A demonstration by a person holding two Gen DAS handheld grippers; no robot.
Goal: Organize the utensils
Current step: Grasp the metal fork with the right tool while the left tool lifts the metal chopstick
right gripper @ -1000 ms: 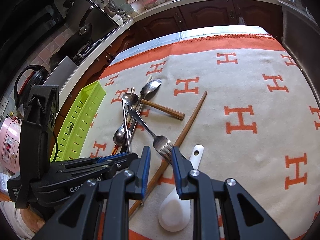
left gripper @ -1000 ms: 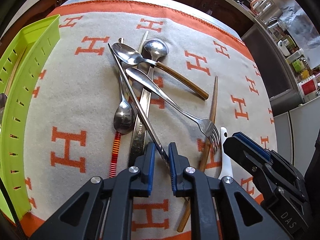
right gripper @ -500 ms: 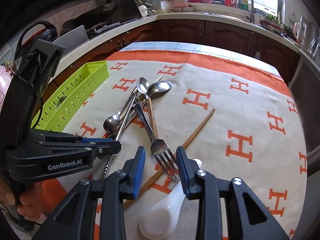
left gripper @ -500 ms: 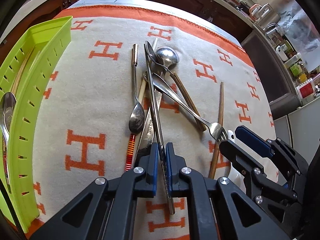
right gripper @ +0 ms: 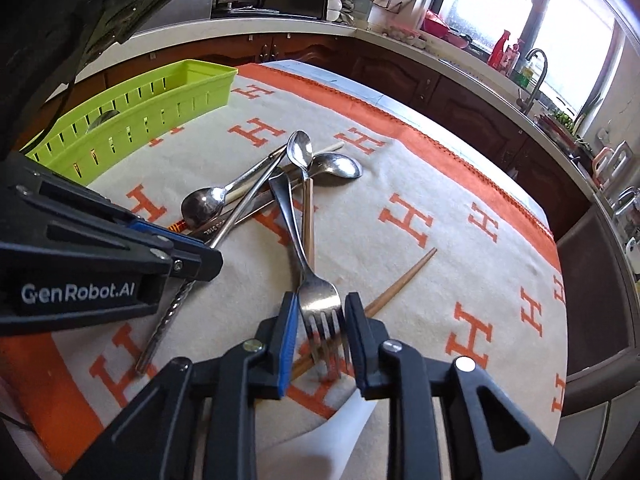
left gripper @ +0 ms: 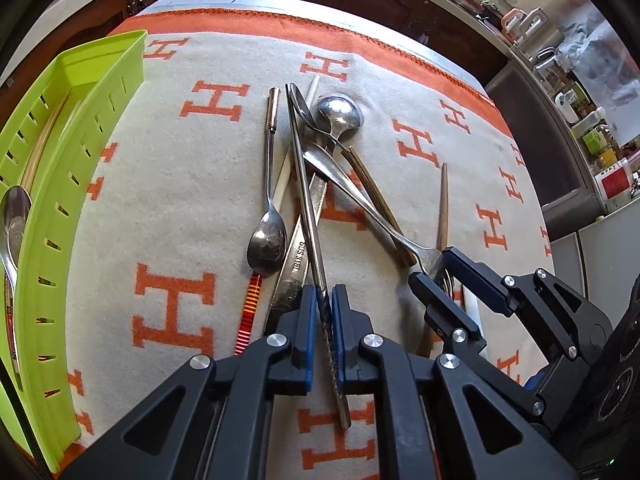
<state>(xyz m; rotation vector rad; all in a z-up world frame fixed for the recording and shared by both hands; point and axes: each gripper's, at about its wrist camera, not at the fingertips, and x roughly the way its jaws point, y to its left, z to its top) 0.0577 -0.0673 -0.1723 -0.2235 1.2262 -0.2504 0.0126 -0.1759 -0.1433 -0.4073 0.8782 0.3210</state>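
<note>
A pile of utensils lies on the orange-and-cream cloth. My left gripper (left gripper: 323, 308) is shut on a long steel chopstick (left gripper: 306, 196) that runs up over the pile; its twisted end sticks out behind the pads. My right gripper (right gripper: 320, 320) is closed around the head of a steel fork (right gripper: 316, 300), the pads touching its sides. The fork's handle lies across a wooden-handled spoon (right gripper: 308, 216). A small steel spoon (left gripper: 267, 236), a knife (left gripper: 294, 276), a wooden chopstick (right gripper: 404, 280) and a white ceramic spoon (right gripper: 328, 436) lie close by.
A lime-green slotted tray (left gripper: 60, 184) stands at the left edge of the cloth and holds a spoon (left gripper: 14, 216) and a wooden stick. Kitchen counters, cabinets and a sink (right gripper: 532, 76) surround the table. An orange-striped chopstick (left gripper: 249, 312) lies under the pile.
My left gripper has closed fully on the steel chopstick and swung it to point straight ahead. My right gripper has moved onto the fork's head and narrowed around it.
</note>
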